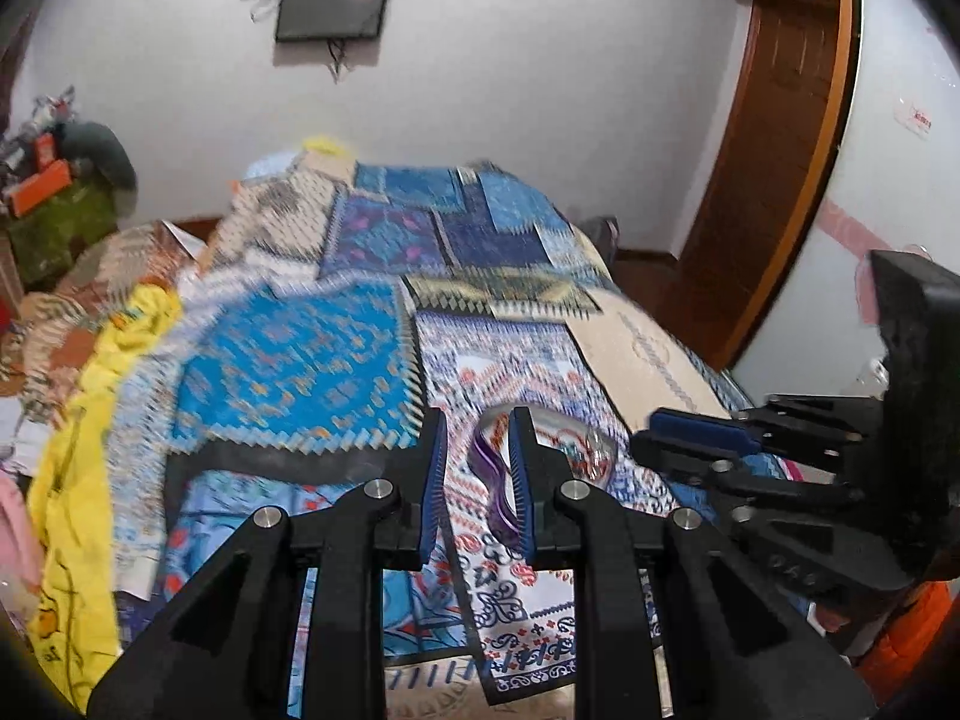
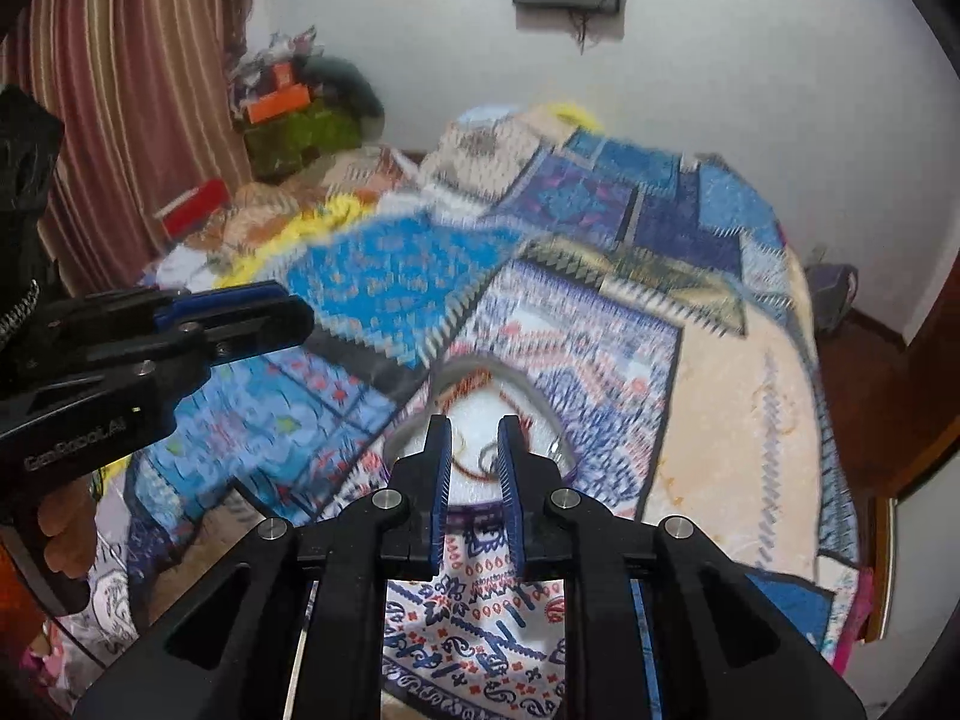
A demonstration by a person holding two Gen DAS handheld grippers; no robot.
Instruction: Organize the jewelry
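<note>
A clear round plastic container [image 1: 564,438] lies on the patterned bedspread [image 1: 312,360], with purple bangles [image 1: 489,474] at its left side. My left gripper [image 1: 477,450] is open just above the bangles, its jaws apart and nothing held. In the right wrist view the container [image 2: 486,414] holds a white pad with reddish-brown bead strands [image 2: 474,468]. My right gripper [image 2: 474,450] is open over it and holds nothing. Each gripper shows in the other's view: the right one [image 1: 696,438] at right, the left one [image 2: 240,306] at left, both looking nearly closed.
The bed is covered in blue, white and orange patterned cloths. A yellow cloth [image 1: 78,468] lies at the bed's left side. Clutter and an orange box [image 2: 279,102] stand at the far left. A wooden door frame [image 1: 780,150] is at the right.
</note>
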